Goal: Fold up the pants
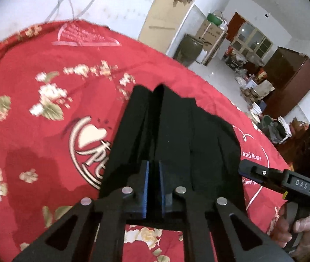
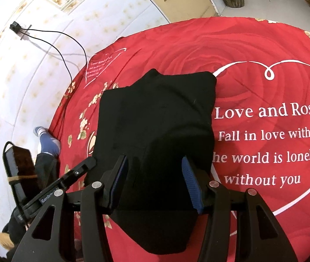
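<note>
The black pants [image 2: 157, 122] lie in a folded bundle on the red bedspread [image 2: 253, 50]. My left gripper [image 1: 154, 187] is shut on a fold of the black pants [image 1: 176, 135], which runs up between its blue pads [image 1: 146, 187]. My right gripper [image 2: 155, 181] is open, its blue pads [image 2: 191, 183] on either side of the bundle's near part, just above it. The right gripper also shows in the left wrist view [image 1: 248, 171] at the pants' right edge, and the left gripper in the right wrist view [image 2: 89, 162] at the pants' left edge.
The bedspread [image 1: 35, 113] has white lettering, a heart outline [image 2: 268, 72] and flower prints. A white wall with a socket and black cable [image 2: 67, 50] stands behind. Beyond the bed's far edge is a tiled floor with a dark jar [image 1: 187, 48], boxes and a brown cabinet [image 1: 290, 78].
</note>
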Tool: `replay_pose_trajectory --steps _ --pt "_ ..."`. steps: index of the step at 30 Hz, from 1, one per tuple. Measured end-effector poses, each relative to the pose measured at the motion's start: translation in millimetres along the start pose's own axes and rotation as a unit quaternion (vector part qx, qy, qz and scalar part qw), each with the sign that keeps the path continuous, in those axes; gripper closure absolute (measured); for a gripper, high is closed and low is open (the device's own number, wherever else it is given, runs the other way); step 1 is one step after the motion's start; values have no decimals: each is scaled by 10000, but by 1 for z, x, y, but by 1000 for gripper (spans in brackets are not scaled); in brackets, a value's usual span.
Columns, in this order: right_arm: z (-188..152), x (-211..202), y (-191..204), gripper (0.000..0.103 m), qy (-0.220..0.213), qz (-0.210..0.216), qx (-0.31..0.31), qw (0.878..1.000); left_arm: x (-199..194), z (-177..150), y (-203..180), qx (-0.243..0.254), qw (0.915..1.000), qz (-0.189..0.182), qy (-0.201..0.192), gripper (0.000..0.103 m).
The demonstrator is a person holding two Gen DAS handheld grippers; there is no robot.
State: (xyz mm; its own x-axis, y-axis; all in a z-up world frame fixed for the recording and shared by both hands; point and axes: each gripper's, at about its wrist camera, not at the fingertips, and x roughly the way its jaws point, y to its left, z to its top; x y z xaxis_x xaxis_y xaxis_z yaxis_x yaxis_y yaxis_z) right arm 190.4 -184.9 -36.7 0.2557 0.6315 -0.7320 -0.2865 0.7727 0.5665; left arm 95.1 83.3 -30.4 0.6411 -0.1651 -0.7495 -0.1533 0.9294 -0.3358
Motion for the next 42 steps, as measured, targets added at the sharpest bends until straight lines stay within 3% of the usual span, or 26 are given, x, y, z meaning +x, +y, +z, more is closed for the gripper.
replay_pose_trajectory --steps 6,12,15,19,23,26,28,31,35,42 --pt "1 -7 0 51 -172 -32 -59 9998 0 -5 22 -71 9987 489 75 96" --pt "0 -1 5 51 -64 -362 -285 9989 15 -8 19 230 9969 738 172 96" --pt "-5 21 1 51 448 -784 -344 9953 13 -11 20 201 9967 767 172 96" --pt "-2 1 12 51 -47 -1088 -647 9920 2 -11 27 59 9956 922 142 96" --pt "-6 -10 17 51 -169 -1197 -734 9900 -29 -5 21 63 9971 736 -176 96" --pt "-15 -13 30 62 -110 -1147 -974 9886 -37 -9 -4 456 9978 419 -229 96" --pt "-25 -4 34 63 111 -1050 -1057 9888 -28 -17 -20 735 9969 282 -47 96" --pt "-36 18 36 63 624 -1306 -1229 9818 -2 -32 -25 847 9950 351 405 96" --pt "-25 9 32 63 395 -1215 -1124 9854 3 -25 -25 914 9940 428 422 96" --pt "29 4 20 63 -282 -1221 -991 9872 32 37 -36 943 9946 416 125 96"
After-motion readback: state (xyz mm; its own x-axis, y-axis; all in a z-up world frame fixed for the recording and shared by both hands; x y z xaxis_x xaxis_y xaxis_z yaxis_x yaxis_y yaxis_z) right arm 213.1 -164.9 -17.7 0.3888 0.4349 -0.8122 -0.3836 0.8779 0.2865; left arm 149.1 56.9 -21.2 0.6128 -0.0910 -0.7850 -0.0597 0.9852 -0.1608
